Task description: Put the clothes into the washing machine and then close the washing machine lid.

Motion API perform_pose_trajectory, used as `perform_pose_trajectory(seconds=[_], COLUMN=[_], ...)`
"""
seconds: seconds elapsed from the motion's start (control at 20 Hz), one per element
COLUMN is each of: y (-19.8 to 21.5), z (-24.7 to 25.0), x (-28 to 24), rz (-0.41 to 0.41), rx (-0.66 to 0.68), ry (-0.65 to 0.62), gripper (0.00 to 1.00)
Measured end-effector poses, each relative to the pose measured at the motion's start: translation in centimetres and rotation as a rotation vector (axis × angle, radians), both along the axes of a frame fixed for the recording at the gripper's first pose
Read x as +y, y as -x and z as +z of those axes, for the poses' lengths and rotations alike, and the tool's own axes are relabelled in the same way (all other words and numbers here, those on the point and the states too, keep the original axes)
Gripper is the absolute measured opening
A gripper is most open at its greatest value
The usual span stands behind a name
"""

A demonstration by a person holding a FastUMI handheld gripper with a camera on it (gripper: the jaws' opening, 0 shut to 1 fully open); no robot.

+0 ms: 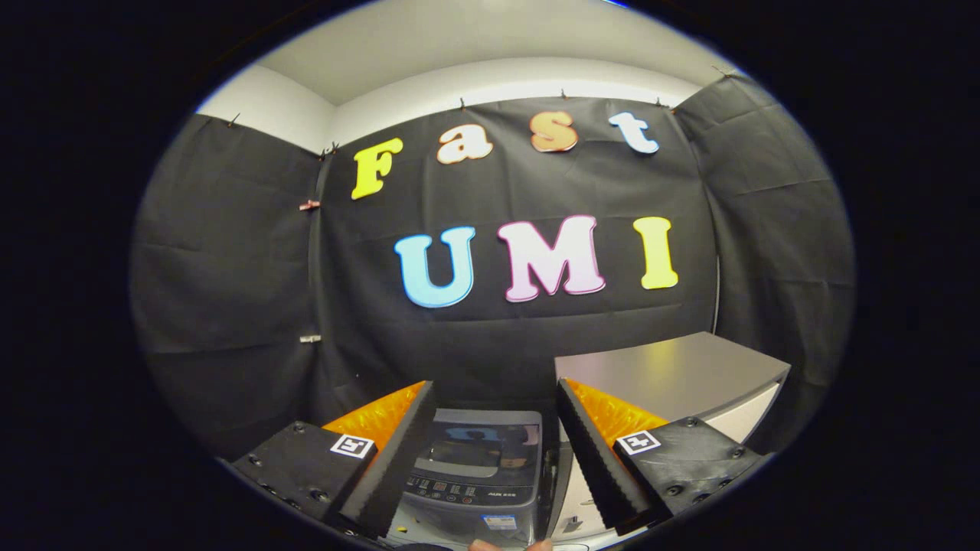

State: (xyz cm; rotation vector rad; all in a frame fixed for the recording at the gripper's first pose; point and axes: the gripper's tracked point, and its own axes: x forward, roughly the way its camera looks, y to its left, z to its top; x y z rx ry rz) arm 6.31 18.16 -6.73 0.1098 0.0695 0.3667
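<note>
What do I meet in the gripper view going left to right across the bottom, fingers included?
Left finger → washing machine, lid down, seen in the gap between the open fingers → right finger → grey cabinet beyond the right finger. The gripper holds nothing.

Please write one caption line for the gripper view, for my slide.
Open tongs hover above the closed washer, beside a grey cabinet.

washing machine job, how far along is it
Early or unclear stage. The washing machine sits below and between the open fingers with its lid down. The fingers hold nothing, and no clothes are in sight. Whether they are already inside cannot be told.
</note>
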Motion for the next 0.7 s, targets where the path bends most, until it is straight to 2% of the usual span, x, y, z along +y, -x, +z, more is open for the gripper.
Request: perform_pose_trajectory(seconds=[0.35,0.7], y=[1.8,2.1], z=[0.1,0.4], x=[-7.6,-10.6], rz=[-0.104,-0.148], rx=[-0.045,-0.035], ry=[0.054,0.033], gripper=[0.99,0.99])
